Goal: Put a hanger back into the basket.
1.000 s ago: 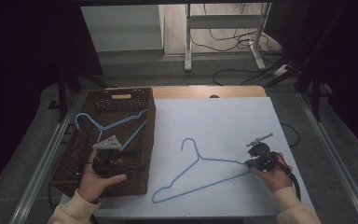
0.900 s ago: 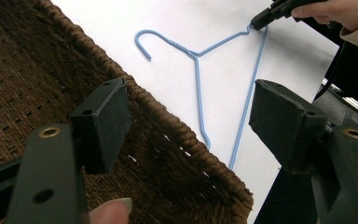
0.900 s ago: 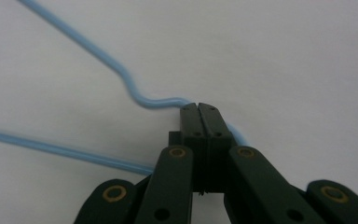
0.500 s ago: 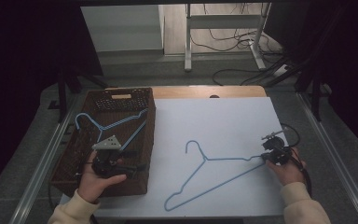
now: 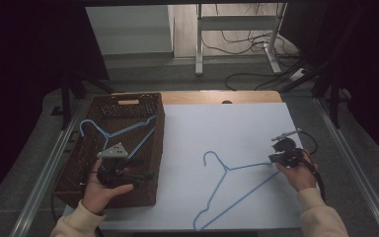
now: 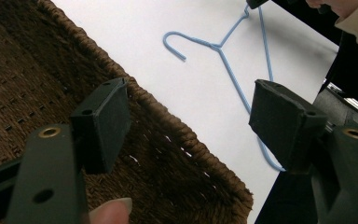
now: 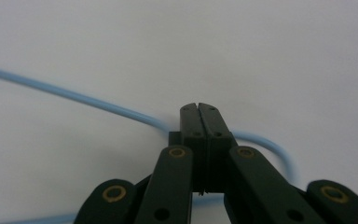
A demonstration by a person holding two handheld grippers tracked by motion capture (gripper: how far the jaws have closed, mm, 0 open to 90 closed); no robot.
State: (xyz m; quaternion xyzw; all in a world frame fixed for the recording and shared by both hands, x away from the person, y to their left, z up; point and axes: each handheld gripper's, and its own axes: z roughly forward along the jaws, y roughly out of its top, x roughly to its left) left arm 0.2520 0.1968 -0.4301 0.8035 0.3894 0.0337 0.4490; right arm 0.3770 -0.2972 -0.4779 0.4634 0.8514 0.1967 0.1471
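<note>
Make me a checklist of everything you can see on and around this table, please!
Surface: white sheet over a wooden table.
Job's things: one blue hanger lies flat on the sheet; a second blue hanger rests in the brown woven basket at the table's left.
Clutter: nothing seen.
Grippers: left gripper open, over the basket's near corner, holding nothing; right gripper shut on the flat hanger's right-hand bend.
Cables: one trails from the right gripper; more lie on the floor beyond the table.
Surroundings: white metal stand, dark curtains on both sides, grey floor.
</note>
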